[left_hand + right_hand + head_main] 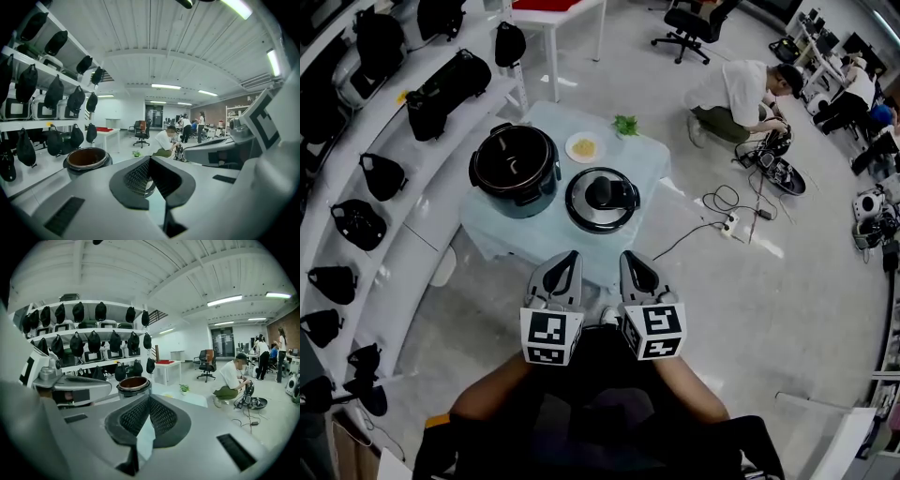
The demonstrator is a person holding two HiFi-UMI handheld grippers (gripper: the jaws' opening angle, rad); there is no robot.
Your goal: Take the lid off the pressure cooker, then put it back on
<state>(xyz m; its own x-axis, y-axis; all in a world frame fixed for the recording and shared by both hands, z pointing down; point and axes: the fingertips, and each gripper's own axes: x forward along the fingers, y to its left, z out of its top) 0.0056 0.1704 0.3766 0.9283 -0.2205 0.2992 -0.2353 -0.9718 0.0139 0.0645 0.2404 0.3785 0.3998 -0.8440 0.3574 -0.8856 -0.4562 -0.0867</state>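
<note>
The black pressure cooker pot (515, 169) stands open on the pale table (502, 234), toward its left side. Its lid (602, 198), black-knobbed with a steel rim, lies flat on the table just right of the pot. My left gripper (572, 255) and right gripper (629, 255) hover side by side over the table's near edge, short of the lid, both shut with nothing in them. In the left gripper view the jaws (150, 158) meet, with the open pot (87, 158) ahead to the left. In the right gripper view the closed jaws (149, 397) point at the pot (133, 384).
A small plate (583, 147) and a green plant (626, 124) sit at the table's far side. Curved shelves with black bags (358, 225) run along the left. A person (739, 97) crouches on the floor at right among cables (727, 220). A white table (555, 21) stands beyond.
</note>
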